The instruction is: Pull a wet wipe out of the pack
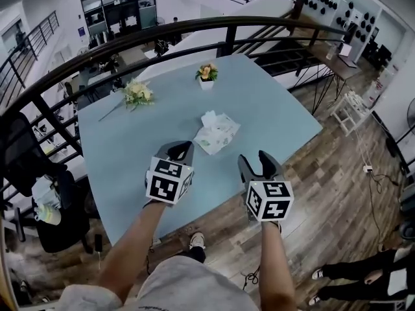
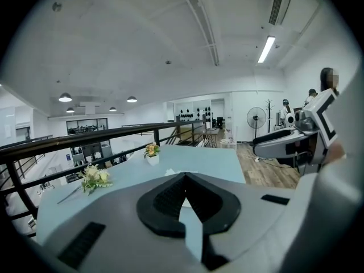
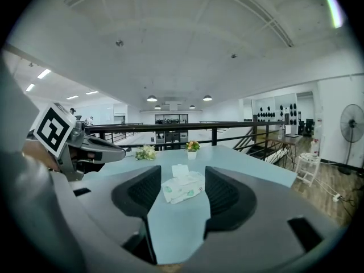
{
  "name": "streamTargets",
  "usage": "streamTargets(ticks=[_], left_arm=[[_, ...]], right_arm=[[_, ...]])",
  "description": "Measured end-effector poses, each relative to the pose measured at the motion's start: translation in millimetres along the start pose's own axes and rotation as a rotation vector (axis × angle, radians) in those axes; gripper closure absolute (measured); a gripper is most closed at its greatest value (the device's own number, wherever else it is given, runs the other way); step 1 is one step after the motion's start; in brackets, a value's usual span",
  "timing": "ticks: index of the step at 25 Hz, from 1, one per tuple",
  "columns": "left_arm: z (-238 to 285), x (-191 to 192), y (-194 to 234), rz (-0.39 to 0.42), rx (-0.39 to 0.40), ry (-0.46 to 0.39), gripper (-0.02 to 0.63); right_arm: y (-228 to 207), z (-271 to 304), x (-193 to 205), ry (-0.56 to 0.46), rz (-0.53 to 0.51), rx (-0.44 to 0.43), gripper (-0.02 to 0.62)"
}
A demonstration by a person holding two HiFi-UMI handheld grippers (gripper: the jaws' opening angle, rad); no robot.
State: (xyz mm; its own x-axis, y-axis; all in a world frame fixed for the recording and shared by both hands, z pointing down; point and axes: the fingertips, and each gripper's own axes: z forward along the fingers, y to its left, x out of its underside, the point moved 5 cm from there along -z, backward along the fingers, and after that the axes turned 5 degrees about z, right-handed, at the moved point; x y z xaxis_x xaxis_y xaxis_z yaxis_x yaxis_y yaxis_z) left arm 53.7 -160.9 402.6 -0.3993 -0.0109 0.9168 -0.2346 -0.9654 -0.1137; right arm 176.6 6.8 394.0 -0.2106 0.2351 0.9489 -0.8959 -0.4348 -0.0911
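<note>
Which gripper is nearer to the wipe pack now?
Left. The left gripper sits just left of the pack, slightly nearer the person; the right gripper is farther back on its right.

Even ceiling lamp light, soft shadows; fisheye edges bend, corners perhaps vignetted

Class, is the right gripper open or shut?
Open: the right gripper shows its jaws well apart, with the wet wipe pack lying on the table beyond them, untouched.
</note>
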Motion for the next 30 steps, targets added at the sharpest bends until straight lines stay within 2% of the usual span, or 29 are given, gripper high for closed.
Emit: streamTargets(ticks=[14, 30], left_arm=[[53.7, -10.4, 54.0, -0.026, -0.039, 0.014, 0.611], [80.5, -4.2, 74.4, -0.049, -0.042, 0.03, 0.611]], right_arm=[[-10.7, 82.7, -26.0, 0.027, -0.025, -0.042, 0.37], [-15.1, 120.8, -34.9, 0.053, -0.055, -0.059, 0.37]])
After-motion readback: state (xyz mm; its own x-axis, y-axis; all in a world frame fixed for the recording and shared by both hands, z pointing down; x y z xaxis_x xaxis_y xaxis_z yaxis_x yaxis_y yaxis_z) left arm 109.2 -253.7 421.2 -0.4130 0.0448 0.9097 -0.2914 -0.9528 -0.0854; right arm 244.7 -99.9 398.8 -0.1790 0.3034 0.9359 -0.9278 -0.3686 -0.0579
